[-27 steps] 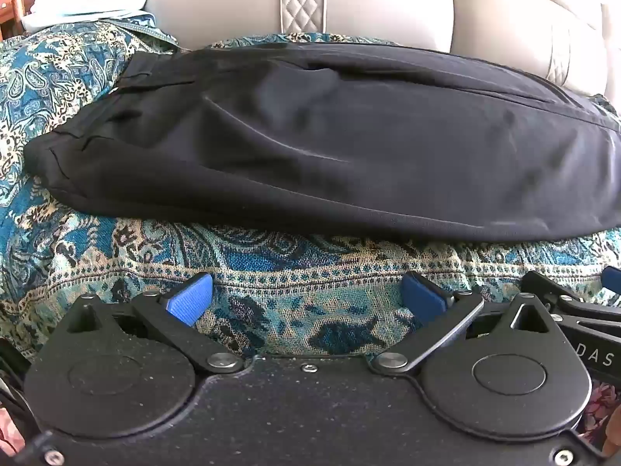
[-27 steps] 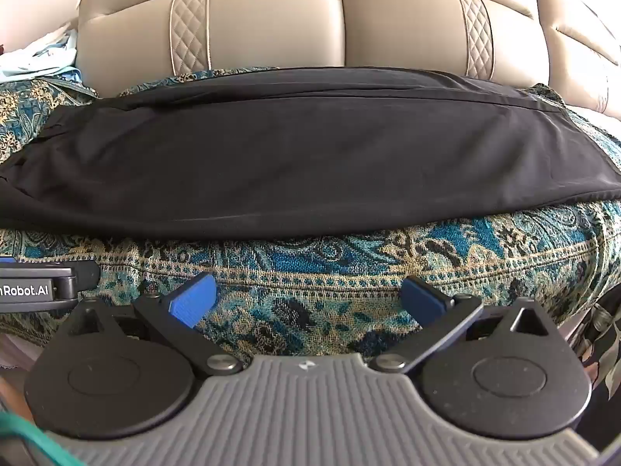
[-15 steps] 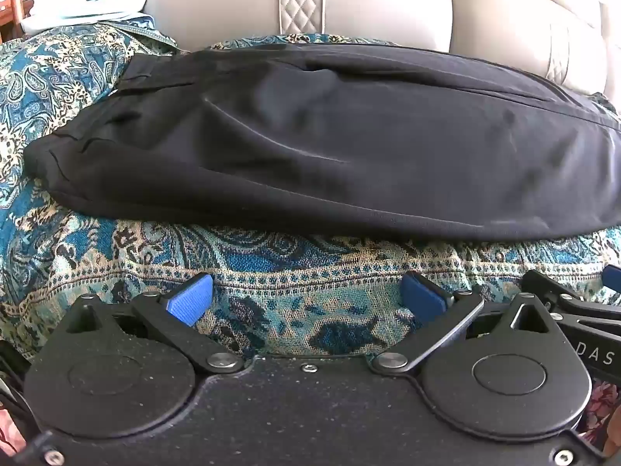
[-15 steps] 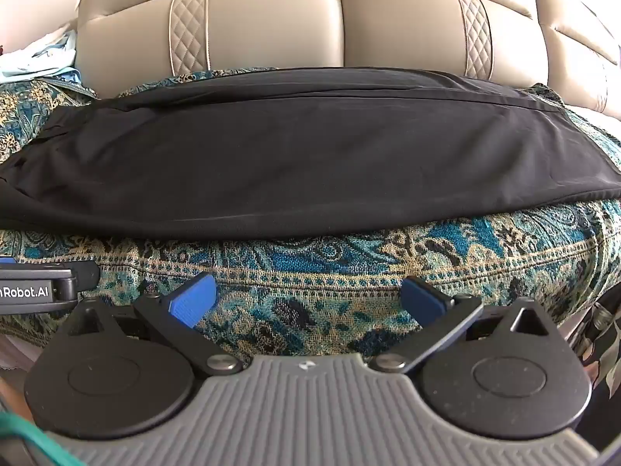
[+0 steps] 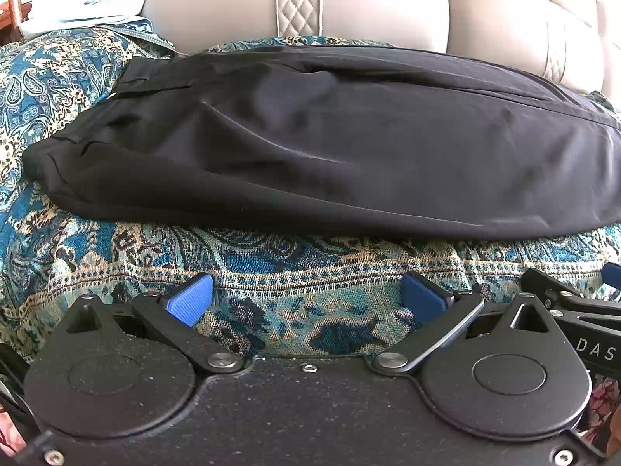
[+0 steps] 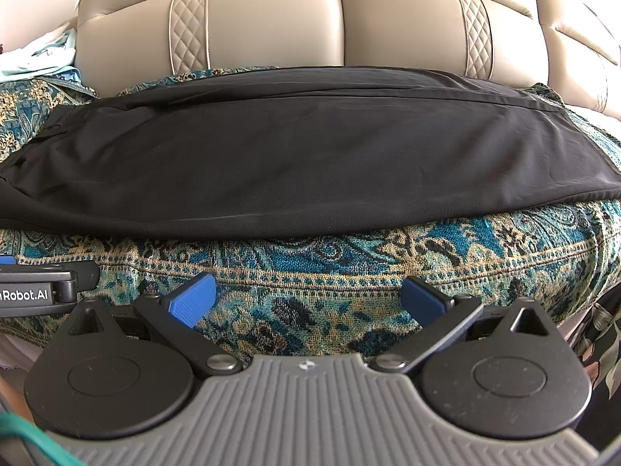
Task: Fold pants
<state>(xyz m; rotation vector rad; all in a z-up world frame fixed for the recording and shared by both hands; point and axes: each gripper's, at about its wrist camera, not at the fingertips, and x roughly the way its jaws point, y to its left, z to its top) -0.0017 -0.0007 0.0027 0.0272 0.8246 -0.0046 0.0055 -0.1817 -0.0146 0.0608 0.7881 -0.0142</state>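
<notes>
Left wrist view: pants (image 5: 330, 147) laid lengthwise on the sofa throw (image 5: 271, 272), prob halved already; both grippers (image 5: 306, 299) (image 6: 308, 299) released, cross-folds left imo.

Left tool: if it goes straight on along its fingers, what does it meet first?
Probably the teal paisley woven throw just short of the near edge of the black folded pants. The open left tool holds nothing; depth is unclear, so it may reach the pants edge instead.

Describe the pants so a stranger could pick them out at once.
Find the beige sofa, its seat covered by a teal paisley throw. The pants lie lengthwise across that throw, waistband at the left. They are the only plain black item there.
</notes>
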